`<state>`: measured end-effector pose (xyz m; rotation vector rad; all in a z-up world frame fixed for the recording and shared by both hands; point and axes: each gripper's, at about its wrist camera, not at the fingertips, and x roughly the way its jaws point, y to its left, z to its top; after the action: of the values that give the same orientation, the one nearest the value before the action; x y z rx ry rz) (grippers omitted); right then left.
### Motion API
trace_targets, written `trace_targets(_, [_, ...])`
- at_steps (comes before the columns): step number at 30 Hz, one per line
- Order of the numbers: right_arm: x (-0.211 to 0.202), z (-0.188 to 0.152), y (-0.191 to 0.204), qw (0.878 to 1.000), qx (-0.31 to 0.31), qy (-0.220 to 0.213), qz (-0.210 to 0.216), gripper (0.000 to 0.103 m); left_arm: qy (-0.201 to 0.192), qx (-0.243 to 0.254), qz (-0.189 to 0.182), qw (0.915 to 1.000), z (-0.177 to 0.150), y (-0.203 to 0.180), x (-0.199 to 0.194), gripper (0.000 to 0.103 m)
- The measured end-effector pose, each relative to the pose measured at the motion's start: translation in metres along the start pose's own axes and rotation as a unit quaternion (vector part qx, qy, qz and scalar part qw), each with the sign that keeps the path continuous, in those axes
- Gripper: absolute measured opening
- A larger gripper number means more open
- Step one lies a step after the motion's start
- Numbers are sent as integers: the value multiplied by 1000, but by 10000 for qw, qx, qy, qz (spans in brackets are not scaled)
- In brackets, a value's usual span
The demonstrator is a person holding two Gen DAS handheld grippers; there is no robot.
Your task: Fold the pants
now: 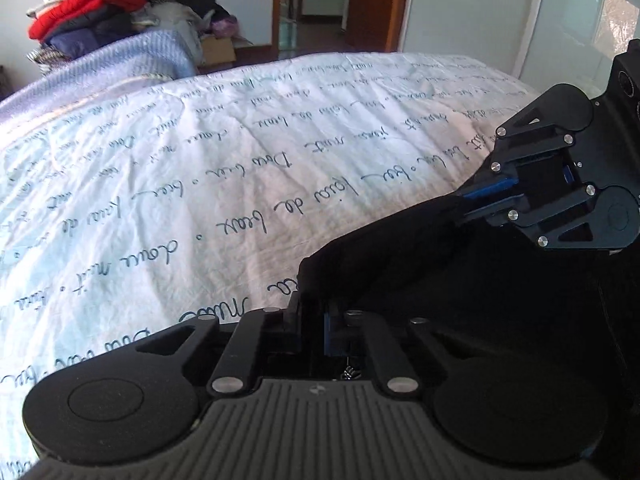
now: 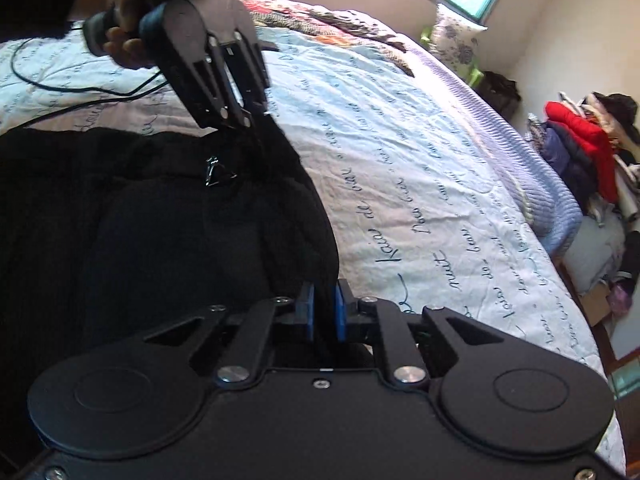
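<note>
Black pants [image 1: 420, 276] lie on the bed, with one edge lifted between both grippers. In the left wrist view my left gripper [image 1: 314, 308] is shut on a corner of the pants edge. My right gripper [image 1: 468, 204] is at the right, shut on the same edge farther along. In the right wrist view my right gripper [image 2: 325, 300] pinches the black pants [image 2: 160, 220] between its blue pads. My left gripper [image 2: 250, 124] is beyond it, held in a hand and shut on the fabric. The rest of the pants lies bunched at the left.
The bed has a white quilt with blue handwriting print [image 1: 240, 160]. A black cable [image 2: 80, 92] lies on the quilt beyond the pants. A pile of clothes with a red jacket [image 1: 88, 4] stands past the bed. An open doorway [image 1: 316, 0] is behind.
</note>
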<state>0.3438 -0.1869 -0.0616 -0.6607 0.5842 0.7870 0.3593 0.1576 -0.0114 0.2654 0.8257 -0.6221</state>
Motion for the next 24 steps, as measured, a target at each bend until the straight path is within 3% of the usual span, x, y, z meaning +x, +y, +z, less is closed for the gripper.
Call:
trace_targets(6, [-54,10,47,9985,-46,-258,-471,11,-749,166,261,9967,-23,-31,-67,8])
trace_targets(12, [-129,11,133,9987,-158,-385,-281,11,-1130,412,84,9927,-80,-79,-142,11])
trace_targets(16, [-153,6,189,9993,-63,-322,171,11,-1169,447,19,9921,-125,-109,-168,11])
trace_targets(20, [-142,0,235,9984,119,-186,519,11,-800,87,183,9966,-161,-112,-153,12])
trace_targets(24, [-126,-3,254,9977,436,-217,464,12,-718,-140,418,9964,-182,-112,-150,12])
